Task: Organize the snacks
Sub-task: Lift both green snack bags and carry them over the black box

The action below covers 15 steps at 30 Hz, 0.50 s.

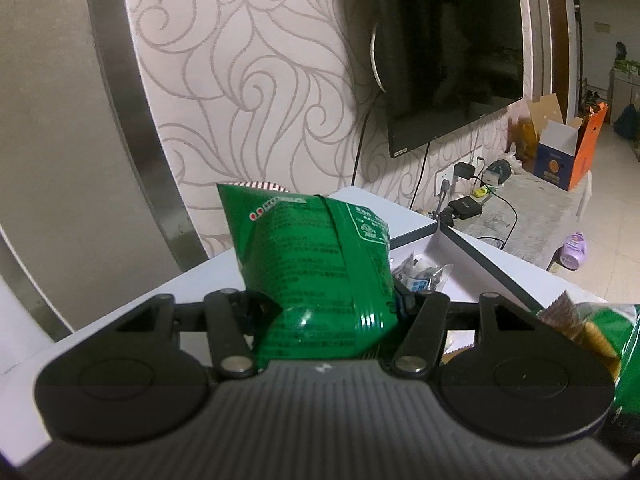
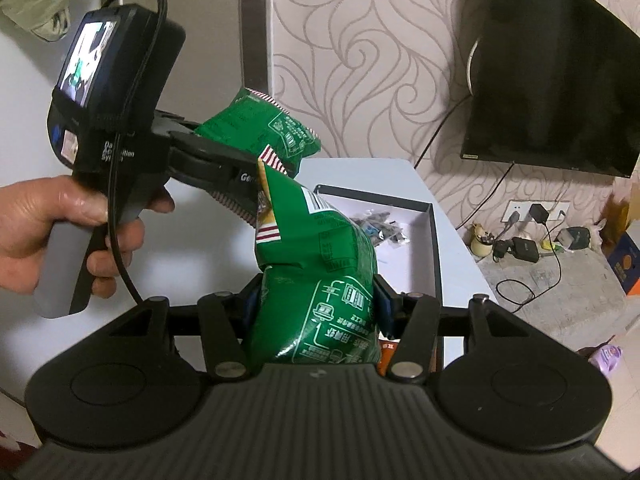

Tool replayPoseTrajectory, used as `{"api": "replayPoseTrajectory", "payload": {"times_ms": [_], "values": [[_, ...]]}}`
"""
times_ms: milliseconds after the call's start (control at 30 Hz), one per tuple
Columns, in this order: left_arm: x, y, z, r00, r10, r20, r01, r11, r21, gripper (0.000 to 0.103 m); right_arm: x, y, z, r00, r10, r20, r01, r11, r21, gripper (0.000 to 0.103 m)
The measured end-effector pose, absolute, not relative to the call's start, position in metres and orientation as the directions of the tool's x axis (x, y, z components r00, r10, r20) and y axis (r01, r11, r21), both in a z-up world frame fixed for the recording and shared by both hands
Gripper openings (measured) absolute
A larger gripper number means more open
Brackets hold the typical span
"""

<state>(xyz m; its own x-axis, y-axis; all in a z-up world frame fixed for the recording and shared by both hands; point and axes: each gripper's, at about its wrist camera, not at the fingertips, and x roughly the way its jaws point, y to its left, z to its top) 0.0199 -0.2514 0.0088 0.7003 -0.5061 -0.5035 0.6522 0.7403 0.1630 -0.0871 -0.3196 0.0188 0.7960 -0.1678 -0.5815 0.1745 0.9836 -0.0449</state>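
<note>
Left gripper (image 1: 326,304): clamped on a green snack bag (image 1: 320,264), pads pressed into its sides, bag upright above the white table (image 1: 192,280). Right gripper (image 2: 316,300): likewise closed on a second green snack bag (image 2: 316,280), crumpled at the waist where the pads squeeze it. In the right wrist view, the left gripper seen from the side in the person's hand (image 2: 60,232), its bag lifted a little higher and further back.

Just beyond both bags — an open white box (image 2: 424,248) with dark walls on the table, with a few small clear packets (image 2: 378,224) lying in it. Behind, patterned wall and a black television (image 1: 448,52).

Step in hand, as a judgement: both bags picked up and carried toward the box. Next move probably calls for bringing each bag over the box, lowering, then loosening the jaws — one at a time, since two puffy bags may not fit side by side.

Hard to make out: near part of the box hidden behind the bags and grippers; small packets too blurred to name; something orange under the right gripper, cut off.
</note>
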Motion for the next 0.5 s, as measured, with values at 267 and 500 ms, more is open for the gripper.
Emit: {"api": "replayPoseTrajectory", "payload": {"times_ms": [267, 500], "values": [[0.024, -0.263, 0.009, 0.696, -0.511, -0.504, 0.656, 0.738, 0.158, 0.061, -0.083, -0.324, 0.016, 0.792, -0.181, -0.583, 0.177, 0.982, -0.065, 0.060], [0.029, -0.275, 0.007, 0.688, -0.517, -0.509, 0.661, 0.736, 0.147, 0.061, -0.084, -0.327, 0.016, 0.790, -0.190, -0.584, 0.181, 0.981, -0.074, 0.060]]}}
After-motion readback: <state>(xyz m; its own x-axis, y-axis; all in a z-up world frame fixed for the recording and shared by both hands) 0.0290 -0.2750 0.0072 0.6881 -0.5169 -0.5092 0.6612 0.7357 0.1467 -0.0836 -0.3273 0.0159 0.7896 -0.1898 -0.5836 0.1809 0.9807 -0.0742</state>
